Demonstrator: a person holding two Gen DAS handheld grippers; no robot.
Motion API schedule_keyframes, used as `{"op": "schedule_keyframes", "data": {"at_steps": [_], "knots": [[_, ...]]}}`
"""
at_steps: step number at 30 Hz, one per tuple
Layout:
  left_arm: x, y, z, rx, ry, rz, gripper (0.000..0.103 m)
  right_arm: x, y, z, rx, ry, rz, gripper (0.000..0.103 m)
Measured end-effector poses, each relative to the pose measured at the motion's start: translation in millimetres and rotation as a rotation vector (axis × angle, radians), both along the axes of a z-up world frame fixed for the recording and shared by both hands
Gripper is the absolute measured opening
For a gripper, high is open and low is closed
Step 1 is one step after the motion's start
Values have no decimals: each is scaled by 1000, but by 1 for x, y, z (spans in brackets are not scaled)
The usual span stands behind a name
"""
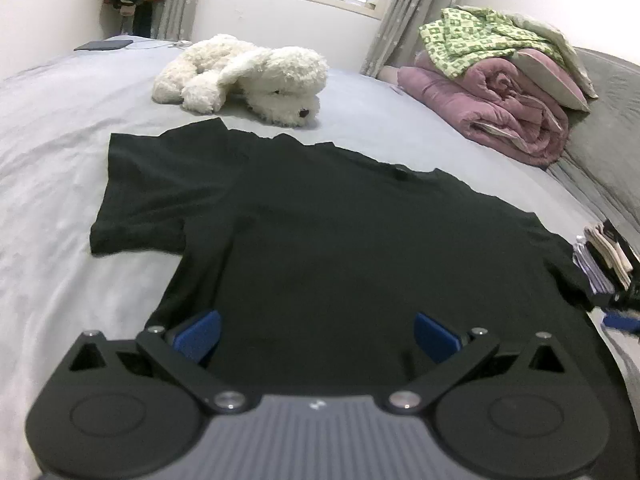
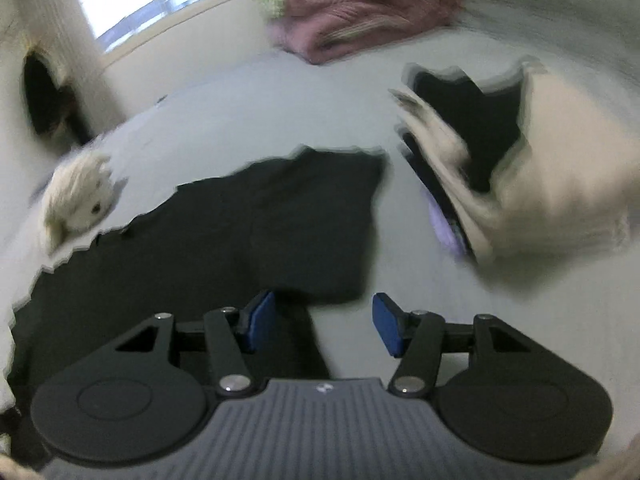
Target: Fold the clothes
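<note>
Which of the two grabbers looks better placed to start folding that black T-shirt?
Probably left: its hand-held gripper hangs open over the black T-shirt near its hem. The right hand-held gripper is open too, at the shirt's edge.

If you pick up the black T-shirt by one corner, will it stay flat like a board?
Probably not. The T-shirt lies limp and flat on the bed, its far edge rippled, so it would likely droop and hang. It looks thin, so probably light, and it might bunch up if pushed.

Both wrist views low over the bed [image 1: 60,128], angled down — sharing the black T-shirt [image 1: 340,232], plush dog [image 1: 248,76].
</note>
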State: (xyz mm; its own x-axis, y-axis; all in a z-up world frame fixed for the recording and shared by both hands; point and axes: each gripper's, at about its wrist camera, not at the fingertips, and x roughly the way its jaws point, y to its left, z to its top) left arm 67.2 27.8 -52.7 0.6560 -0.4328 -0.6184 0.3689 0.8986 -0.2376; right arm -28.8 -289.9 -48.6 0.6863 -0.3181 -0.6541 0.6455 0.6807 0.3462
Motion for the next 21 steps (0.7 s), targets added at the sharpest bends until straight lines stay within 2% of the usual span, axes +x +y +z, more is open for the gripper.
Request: {"op": "schedule_keyframes", "data": {"at_steps": [5,9,10,11,12,13,17,20,21], "knots": [[-5,0,0,28,-9,-26,103,-9,-18,-15,161,-160,-113,60],[-5,0,1,26,-6,-17,103,-5,-28,-25,220,-251,-156,59],[-4,1,1,22,-3,-12,103,-3,-29,-26,218,-261,-162,57],[-4,1,1,18,-2,-8,103,0,-31,-26,214,-268,-159,44],[-4,1,0,17,-3,-7,103,5,-33,-27,210,-260,-135,16],[-4,1,0,19,-6,-9,103,9,-35,-26,195,-234,-111,8],[-6,-2,-4,58,-36,-38,103,21,-35,-16,-41,-63,-98,5],[-10,-7,-6,114,-68,-63,103,28,-34,-22,-82,-22,-68,5],[-11,-8,-6,129,-74,-67,103,28,-32,-20,-92,-19,-63,8]]}}
